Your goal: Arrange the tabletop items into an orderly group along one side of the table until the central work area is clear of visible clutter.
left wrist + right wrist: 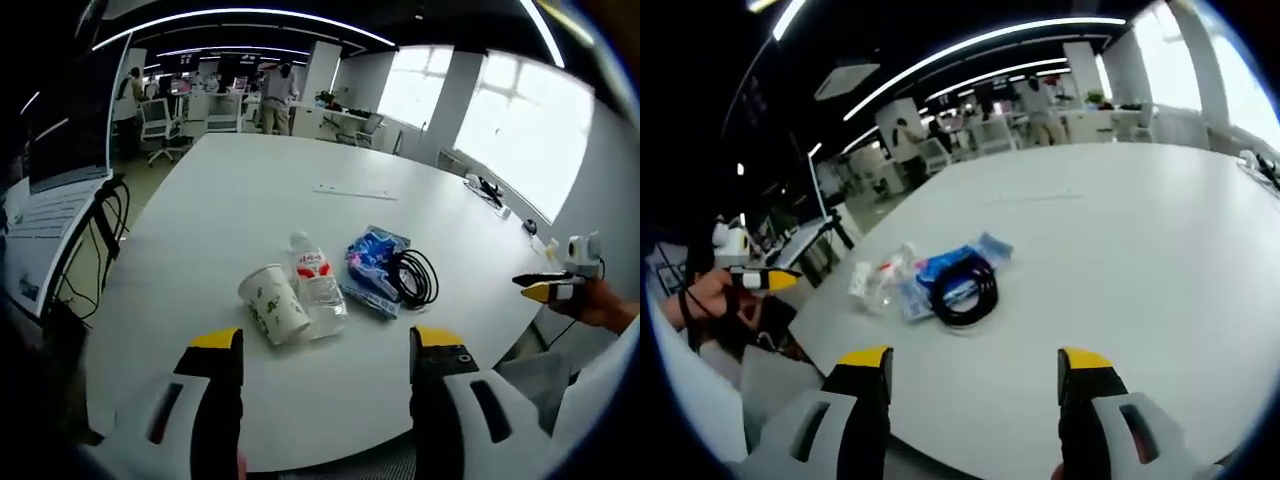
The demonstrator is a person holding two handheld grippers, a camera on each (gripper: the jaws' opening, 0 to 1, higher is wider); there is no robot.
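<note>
at the bottom of the left gripper view, the left gripper [325, 350] is seen with its jaws spread wide and nothing held between them, hovering over the near edge of the white table [250, 190]. the same is seen in the right gripper view, where the right gripper [975, 365] is spread and empty above the table's edge.

just ahead of the left gripper, a small cluster of items is gathered on the table: a paper cup [273, 305] lying on its side, a clear plastic bottle [317, 285] also lying down and touching the cup, a blue packet [372, 268] beside the bottle, and a coiled black cable [412, 277] resting partly on the packet. farther back, a flat white strip [354, 191] is lying alone.

the cup is judged light and easily crushed, so a gentle hold across its rim or mid-body would be suited. the bottle looks smooth and liable to roll; it would best be taken across its middle. the packet appears soft and crinkly, to be pinched at an edge. the cable is limp and may uncoil if lifted by one loop.

much bare tabletop is left beyond and beside the cluster. the near curved edge is close, so items could be knocked off if pushed toward the grippers.
</note>
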